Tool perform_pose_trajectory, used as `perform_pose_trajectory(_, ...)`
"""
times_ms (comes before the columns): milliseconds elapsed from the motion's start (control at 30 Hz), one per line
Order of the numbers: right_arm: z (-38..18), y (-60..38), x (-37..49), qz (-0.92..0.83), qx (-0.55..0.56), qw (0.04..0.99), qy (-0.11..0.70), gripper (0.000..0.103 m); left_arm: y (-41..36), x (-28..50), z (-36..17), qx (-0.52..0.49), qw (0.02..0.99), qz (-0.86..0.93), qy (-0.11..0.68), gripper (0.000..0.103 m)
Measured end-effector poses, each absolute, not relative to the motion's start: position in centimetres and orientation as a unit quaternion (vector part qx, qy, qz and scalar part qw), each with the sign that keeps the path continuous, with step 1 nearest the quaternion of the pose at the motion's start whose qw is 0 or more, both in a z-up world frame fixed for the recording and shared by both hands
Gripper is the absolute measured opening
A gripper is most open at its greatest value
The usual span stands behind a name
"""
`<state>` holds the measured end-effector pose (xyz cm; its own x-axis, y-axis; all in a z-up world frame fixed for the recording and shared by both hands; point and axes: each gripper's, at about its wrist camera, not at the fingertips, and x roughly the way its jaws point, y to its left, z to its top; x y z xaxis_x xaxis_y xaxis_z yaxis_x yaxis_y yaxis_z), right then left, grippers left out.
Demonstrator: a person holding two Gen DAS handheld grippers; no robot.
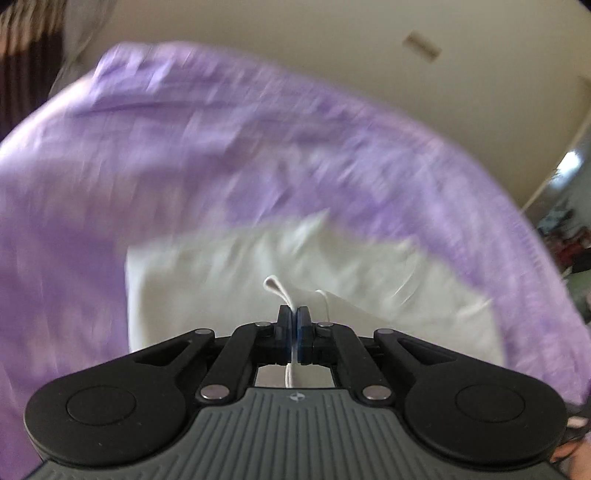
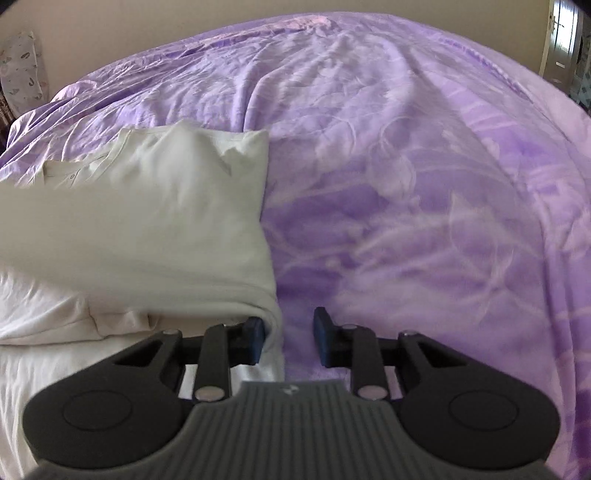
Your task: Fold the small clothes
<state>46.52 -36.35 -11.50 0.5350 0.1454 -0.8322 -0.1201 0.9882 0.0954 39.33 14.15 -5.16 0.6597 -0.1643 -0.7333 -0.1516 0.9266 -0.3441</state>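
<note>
A white garment (image 2: 155, 206) lies on a purple bedspread (image 2: 406, 184), partly folded, with a button placket near its far left. My right gripper (image 2: 289, 332) is open, its left finger touching the garment's right folded edge, the cloth edge lying between the jaws. In the blurred left wrist view my left gripper (image 1: 294, 317) is shut on an edge of the white garment (image 1: 221, 280), which spreads out ahead over the bedspread (image 1: 184, 147).
The bed fills both views. A beige wall (image 1: 332, 48) stands behind it. A patterned pillow (image 2: 22, 70) is at the far left by the wall, and a doorway (image 2: 561, 33) is at the far right.
</note>
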Motion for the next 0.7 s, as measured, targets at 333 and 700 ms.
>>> perform_pose_trajectory(333, -10.7, -36.3, 45.8, 0.101, -0.012, 0.859, 0.501, 0.028, 14.8, 39.1, -9.5, -0.169, 0.884, 0.009, 0.435, 0.001)
perform_pose_trajectory(700, -3.8, -35.2, 48.6, 0.137, 0.034, 0.879, 0.456, 0.053, 14.3, 38.5, -9.7, -0.154, 0.888, -0.007, 0.433, 0.001)
